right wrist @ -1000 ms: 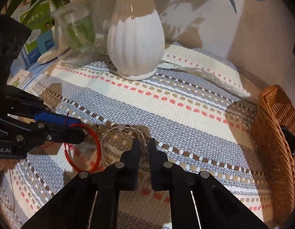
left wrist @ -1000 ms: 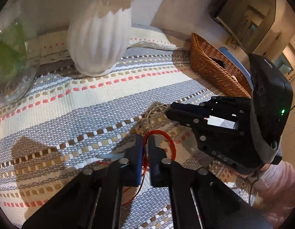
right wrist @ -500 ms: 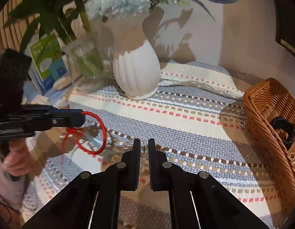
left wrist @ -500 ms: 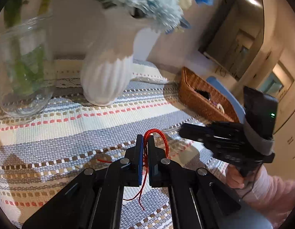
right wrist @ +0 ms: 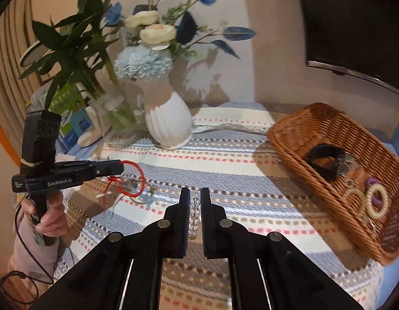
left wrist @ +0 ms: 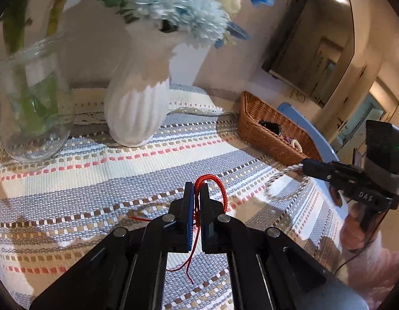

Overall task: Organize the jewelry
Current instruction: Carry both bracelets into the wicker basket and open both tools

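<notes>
While both hang above the striped woven cloth [right wrist: 225, 160] | left gripper [left wrist: 196, 193] clenches red cord bracelet [left wrist: 212, 180] | right gripper [right wrist: 195, 199] clenches clear bead bracelet [right wrist: 195, 211] | wicker basket [right wrist: 289, 139] at cloth's right edge

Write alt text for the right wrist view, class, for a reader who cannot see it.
The right gripper holds a clear bead bracelet in its jaws above a striped cloth. To its left, the left gripper holds a red cord bracelet; a wicker basket of jewelry sits right.
</notes>
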Tool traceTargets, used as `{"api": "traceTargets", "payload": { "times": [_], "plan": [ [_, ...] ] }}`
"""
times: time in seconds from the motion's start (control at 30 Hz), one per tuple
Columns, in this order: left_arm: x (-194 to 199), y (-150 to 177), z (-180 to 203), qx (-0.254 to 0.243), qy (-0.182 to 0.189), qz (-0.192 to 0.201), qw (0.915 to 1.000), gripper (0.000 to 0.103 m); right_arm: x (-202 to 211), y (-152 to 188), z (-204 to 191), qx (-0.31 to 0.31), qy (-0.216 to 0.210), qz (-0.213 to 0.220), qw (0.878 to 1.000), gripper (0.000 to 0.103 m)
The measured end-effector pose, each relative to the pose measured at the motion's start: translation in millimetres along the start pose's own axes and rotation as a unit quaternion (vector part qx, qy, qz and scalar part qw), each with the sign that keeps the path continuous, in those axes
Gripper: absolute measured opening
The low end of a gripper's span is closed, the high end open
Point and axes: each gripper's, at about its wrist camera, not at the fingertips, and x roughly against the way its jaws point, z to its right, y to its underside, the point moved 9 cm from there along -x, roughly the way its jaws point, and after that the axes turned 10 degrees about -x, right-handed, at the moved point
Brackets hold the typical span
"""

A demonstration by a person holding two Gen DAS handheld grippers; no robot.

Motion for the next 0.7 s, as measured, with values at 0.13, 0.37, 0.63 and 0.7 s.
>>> {"api": "traceTargets", "payload": {
  "times": [0.13, 0.37, 0.63, 0.7],
  "plan": [
    [0, -14, 31, -0.032, -0.001, -0.005, 0.9995, 0.002, 21, 4, 25, -0.028, 0.019, 0.006, 0.999, 0.007],
    [-14, -64, 96, -0.076, 0.004, -0.001, 0.9971, 0.002, 73, -13, 80, -0.069, 0.050, 0.054, 0.995, 0.007],
    [-93, -126, 167, -0.091, 0.046, -0.018, 0.9946, 0.002, 110, -53, 165, -0.103, 0.114, 0.105, 0.982, 0.007],
    [-115, -135, 178, -0.089, 0.051, -0.026, 0.9944, 0.002, 113, -63, 189, -0.123, 0.120, 0.117, 0.978, 0.007]
  ]
}}
